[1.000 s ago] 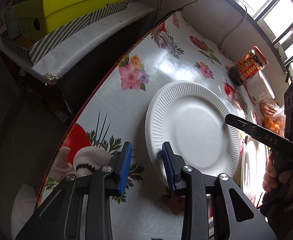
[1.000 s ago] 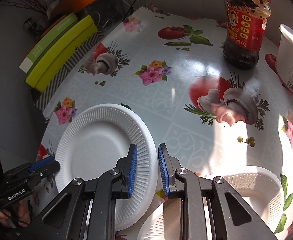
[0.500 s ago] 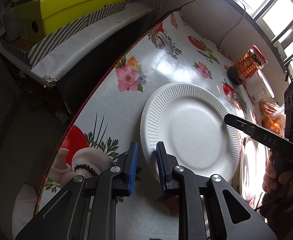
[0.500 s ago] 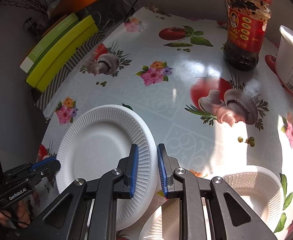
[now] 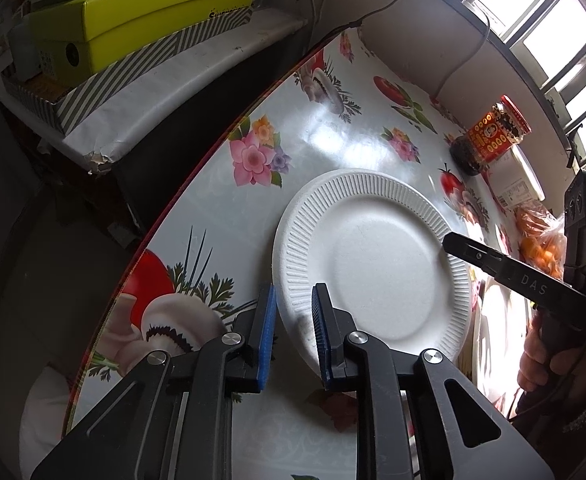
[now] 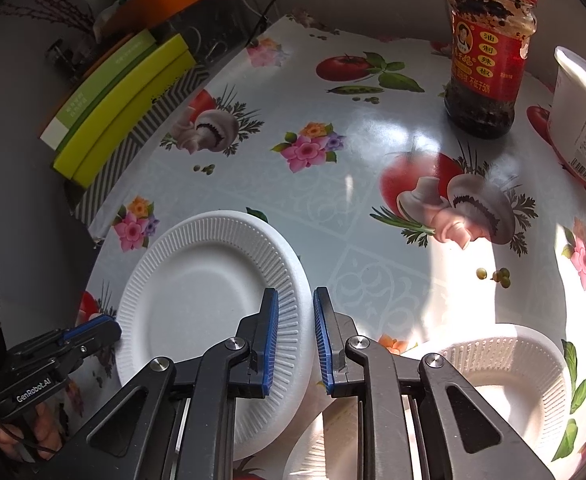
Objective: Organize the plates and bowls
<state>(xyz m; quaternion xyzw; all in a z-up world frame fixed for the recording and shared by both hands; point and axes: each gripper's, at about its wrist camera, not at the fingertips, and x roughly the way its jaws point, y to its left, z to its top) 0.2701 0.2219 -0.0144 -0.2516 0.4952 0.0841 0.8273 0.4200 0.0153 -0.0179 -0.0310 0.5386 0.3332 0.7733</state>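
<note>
A white ribbed paper plate [image 5: 373, 260] [image 6: 205, 292] lies on the flower-and-vegetable tablecloth. My left gripper [image 5: 293, 344] is shut on its near left rim, with one blue pad under the edge and one on top. In the right wrist view, the left gripper [image 6: 93, 332] shows at the plate's lower left. My right gripper [image 6: 296, 340] is shut on the opposite rim, which sits between its blue pads. Its dark tip [image 5: 451, 242] reaches over the plate's right edge in the left wrist view. I cannot tell whether the plate is off the cloth.
A white ribbed bowl [image 6: 525, 380] and another white plate [image 6: 317, 440] sit near the right gripper. A chilli sauce jar [image 6: 485, 60] and a white tub [image 6: 581, 120] stand at the back. The table edge [image 5: 173, 208] runs left, with yellow-green boxes [image 5: 153, 12] beyond it.
The left gripper's jaws have closed in from a wide gap onto the plate's rim. The right gripper's jaws have tightened slightly. Neither hand has moved.
</note>
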